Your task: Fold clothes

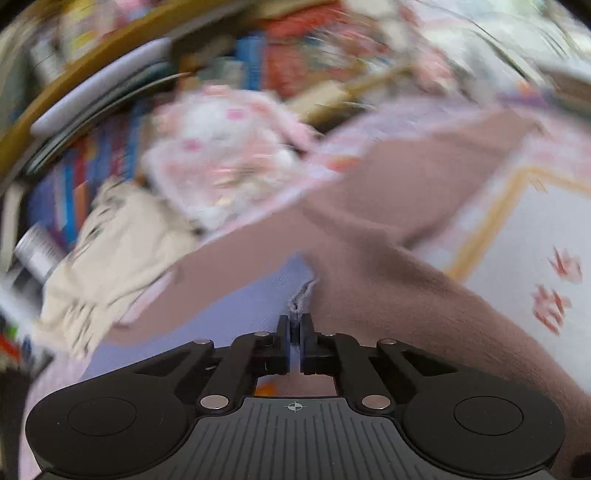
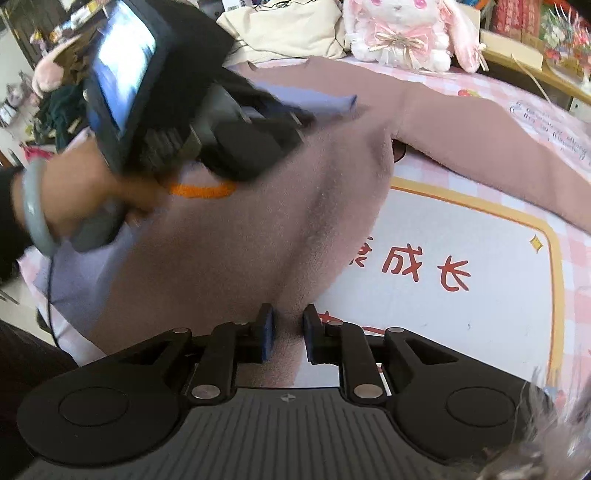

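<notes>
1. One mauve sweater (image 2: pixel 236 236) lies spread on the bed sheet (image 2: pixel 461 306), one sleeve reaching toward 2 o'clock.
2. Two grippers: the left gripper (image 1: pixel 294 334) is pinching the sweater's lavender hem; the right gripper (image 2: pixel 288 332) is clamped on a mauve fold.
3. One plush bunny (image 2: pixel 406 33) at 12 o'clock, one cream garment (image 2: pixel 288 33) beside it.

A fuzzy, matt knit is seen on the sweater (image 2: pixel 240 240); the grippers' (image 2: pixel 288 334) shells are matt black plastic.
</notes>
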Demonstrator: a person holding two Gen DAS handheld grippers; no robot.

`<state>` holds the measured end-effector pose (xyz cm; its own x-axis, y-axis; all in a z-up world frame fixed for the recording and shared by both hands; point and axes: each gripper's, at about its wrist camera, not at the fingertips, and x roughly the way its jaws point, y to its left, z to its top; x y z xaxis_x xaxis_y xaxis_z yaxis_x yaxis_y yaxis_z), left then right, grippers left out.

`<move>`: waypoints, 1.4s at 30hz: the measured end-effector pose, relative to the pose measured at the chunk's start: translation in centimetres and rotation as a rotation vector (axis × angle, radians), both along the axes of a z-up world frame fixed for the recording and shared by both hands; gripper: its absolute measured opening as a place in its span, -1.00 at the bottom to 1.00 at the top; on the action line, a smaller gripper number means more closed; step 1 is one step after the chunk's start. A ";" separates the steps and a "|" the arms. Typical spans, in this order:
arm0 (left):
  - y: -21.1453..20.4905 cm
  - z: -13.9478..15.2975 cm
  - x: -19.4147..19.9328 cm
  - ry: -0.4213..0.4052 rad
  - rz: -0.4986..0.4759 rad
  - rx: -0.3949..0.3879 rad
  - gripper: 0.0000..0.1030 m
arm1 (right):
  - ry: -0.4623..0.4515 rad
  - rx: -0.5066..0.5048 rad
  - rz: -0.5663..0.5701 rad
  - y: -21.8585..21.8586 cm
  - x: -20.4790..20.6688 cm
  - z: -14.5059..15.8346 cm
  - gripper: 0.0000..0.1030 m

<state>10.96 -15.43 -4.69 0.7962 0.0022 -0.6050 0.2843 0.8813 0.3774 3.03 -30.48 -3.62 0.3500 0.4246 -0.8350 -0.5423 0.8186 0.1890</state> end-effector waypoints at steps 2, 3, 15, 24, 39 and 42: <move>3.2 2.0 -0.3 -0.038 0.072 -0.077 -0.91 | -0.014 -0.025 -0.001 0.5 -0.3 0.1 -0.63; 5.0 3.1 -0.5 -0.060 0.109 -0.116 -0.91 | -0.017 -0.033 -0.007 0.7 -0.4 0.1 -0.60; 28.9 11.8 -7.4 -0.290 0.618 -0.234 -0.92 | -0.054 -0.097 -0.074 3.5 -0.5 -0.4 -0.16; 36.7 12.0 -10.4 -0.326 0.779 -0.150 -0.92 | -0.049 -0.103 -0.165 4.2 -0.5 -0.4 -0.15; 40.5 10.3 -12.4 -0.265 0.904 -0.067 -0.52 | -0.043 -0.112 -0.219 5.2 -1.0 -0.3 -0.13; 38.1 9.7 -13.4 -0.274 0.801 -0.140 0.05 | -0.044 -0.112 -0.231 5.3 -1.1 -0.3 -0.11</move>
<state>-2.46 22.66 5.02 0.7048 0.5658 -0.4280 -0.5289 0.8211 0.2145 1.96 -25.16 -3.96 0.4641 0.2351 -0.8540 -0.3439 0.9363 0.0708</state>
